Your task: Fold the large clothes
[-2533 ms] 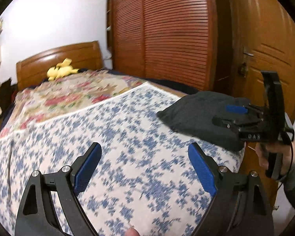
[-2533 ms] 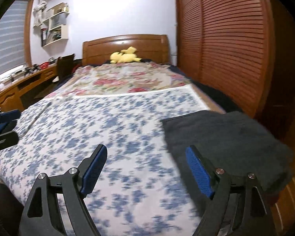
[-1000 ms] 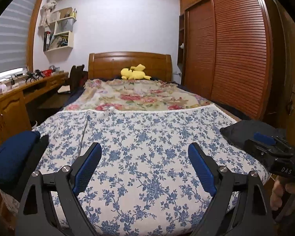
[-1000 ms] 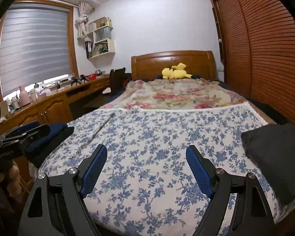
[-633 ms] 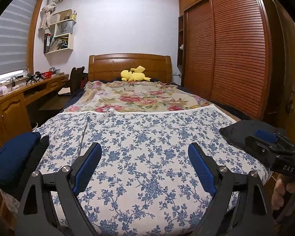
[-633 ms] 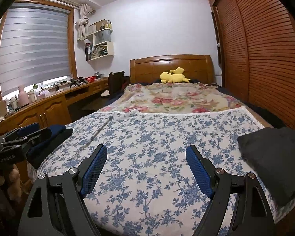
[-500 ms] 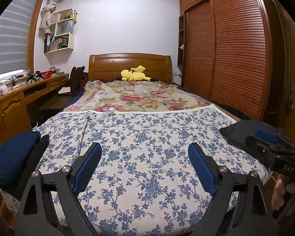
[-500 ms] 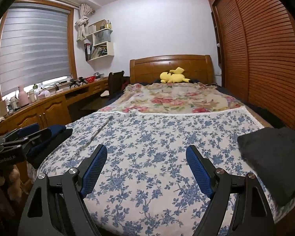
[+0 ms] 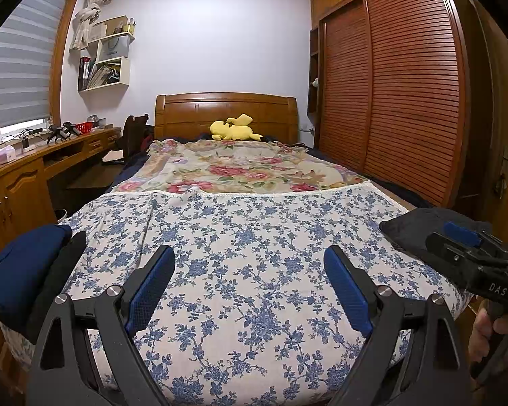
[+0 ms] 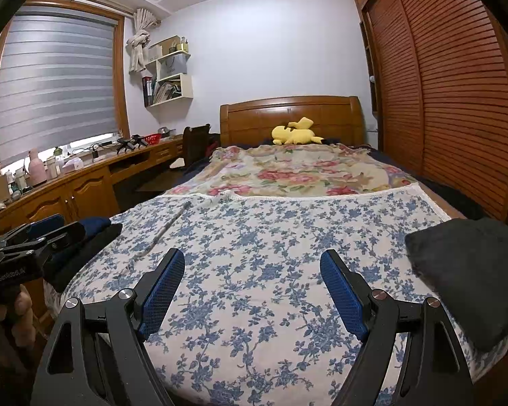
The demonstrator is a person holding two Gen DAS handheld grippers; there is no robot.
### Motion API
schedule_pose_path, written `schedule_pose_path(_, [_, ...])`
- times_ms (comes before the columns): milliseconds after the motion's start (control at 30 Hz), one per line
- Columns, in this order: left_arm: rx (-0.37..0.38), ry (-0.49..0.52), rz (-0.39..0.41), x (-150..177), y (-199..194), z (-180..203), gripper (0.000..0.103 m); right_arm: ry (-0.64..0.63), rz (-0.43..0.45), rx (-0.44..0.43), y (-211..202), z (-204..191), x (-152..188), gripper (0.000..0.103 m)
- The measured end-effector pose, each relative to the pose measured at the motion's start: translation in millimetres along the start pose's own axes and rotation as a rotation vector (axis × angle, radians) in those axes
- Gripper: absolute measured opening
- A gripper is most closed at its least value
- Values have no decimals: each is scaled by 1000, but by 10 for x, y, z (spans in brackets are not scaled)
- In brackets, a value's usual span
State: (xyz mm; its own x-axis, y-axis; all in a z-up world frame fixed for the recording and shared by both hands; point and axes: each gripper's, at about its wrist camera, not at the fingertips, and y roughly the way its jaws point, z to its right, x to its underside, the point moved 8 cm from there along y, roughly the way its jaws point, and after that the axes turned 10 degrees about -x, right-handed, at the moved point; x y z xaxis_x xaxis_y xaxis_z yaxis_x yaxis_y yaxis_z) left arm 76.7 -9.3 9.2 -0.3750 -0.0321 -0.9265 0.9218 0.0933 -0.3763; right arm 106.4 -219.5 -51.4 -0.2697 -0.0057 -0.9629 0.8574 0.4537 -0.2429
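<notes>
Between the blue pads of the left gripper lies only flowered sheet; its jaws stand wide and hold nothing. The right gripper is the same, wide and empty, aimed up the bed toward the headboard. A couple of seconds back both cameras looked down close at the dark grey folded garment; now they have drawn back and levelled to a whole-room view, and have kept steady since. I judge that piece finished and set aside, with no next garment yet taken up. It sits at the bed's right near corner as a thick, soft-edged pad, flat and compact. At the left edge lies a navy folded pile on something black.
</notes>
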Motion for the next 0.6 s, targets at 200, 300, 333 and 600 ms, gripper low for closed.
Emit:
schedule_pose_path(200, [-1,0,3,-2,-15,-10,90,0,3,1,-17,4,-9,83])
schedule_pose_path(300, [0,-1,2,-1,-17,-10,90,-1,4,1,-23,4,-7,83])
schedule_pose_path(333, [0,-1,4,-2,-19,-10,90,-1,4,1,-24,5,-7,83])
schedule_pose_path(600, [-2,1,7,-21,-44,-15,90,-2,3,1,-34,11,-10,84])
